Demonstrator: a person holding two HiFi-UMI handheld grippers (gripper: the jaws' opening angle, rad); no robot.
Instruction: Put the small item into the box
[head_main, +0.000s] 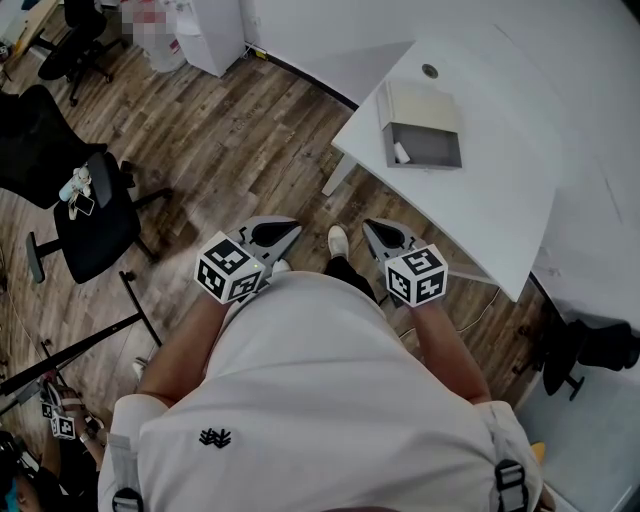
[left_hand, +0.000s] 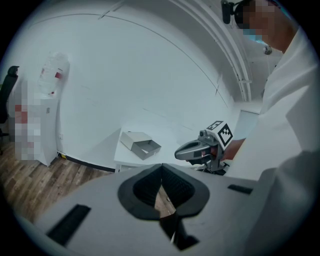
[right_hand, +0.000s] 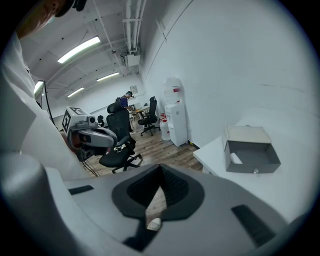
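A grey open box with its lid raised lies on the white table, and a small white item rests inside at its left wall. The box and the item also show in the right gripper view; the left gripper view shows the box only. I hold both grippers at my waist, off the table and well short of the box. My left gripper is shut and empty, its tips meeting. My right gripper is also shut with nothing in it.
Wood floor lies below me, with the table's leg ahead. A black office chair carrying small objects stands to my left, another chair farther back. A white water dispenser stands by the wall.
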